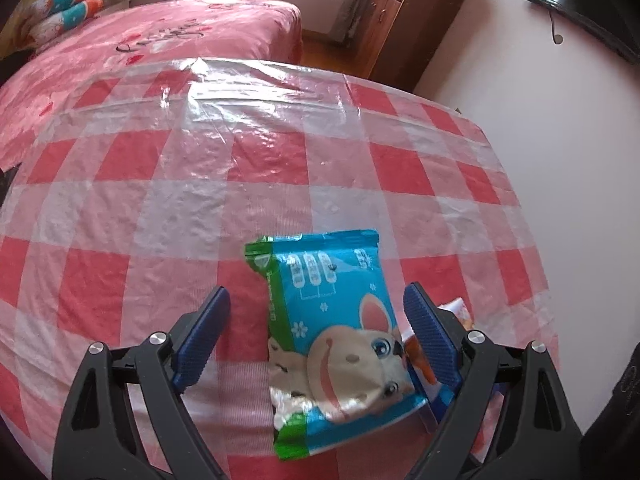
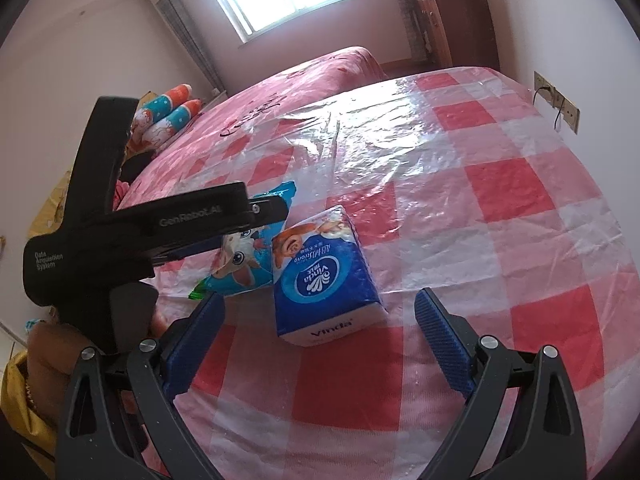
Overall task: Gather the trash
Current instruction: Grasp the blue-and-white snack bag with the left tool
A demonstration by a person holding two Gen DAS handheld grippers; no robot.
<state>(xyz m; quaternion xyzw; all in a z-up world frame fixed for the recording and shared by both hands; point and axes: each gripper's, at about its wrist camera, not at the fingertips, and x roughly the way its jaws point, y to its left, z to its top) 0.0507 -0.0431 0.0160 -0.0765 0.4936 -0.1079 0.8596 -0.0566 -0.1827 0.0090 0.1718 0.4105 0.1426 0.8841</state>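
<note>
A crumpled blue and green snack wrapper (image 1: 340,336) with a cartoon animal lies flat on the checked table. My left gripper (image 1: 318,296) is open and straddles it. The right pad stands close to the wrapper's edge and the left pad is well clear. Just right of the wrapper lies a blue Vinda tissue pack (image 2: 324,280), partly hidden behind my right finger in the left wrist view (image 1: 460,310). My right gripper (image 2: 320,300) is open, low over the near end of the pack, with its pads apart from it. From the right wrist view the left gripper (image 2: 276,212) covers part of the wrapper (image 2: 240,264).
The table (image 2: 500,320) has a red and white checked cloth under clear plastic. It meets a white wall with sockets (image 2: 560,108) on the right. A pink bed (image 1: 180,36) with pillows (image 1: 68,8) lies beyond, and a wooden cabinet (image 1: 400,20) farther back. A hand (image 2: 52,344) holds the left gripper.
</note>
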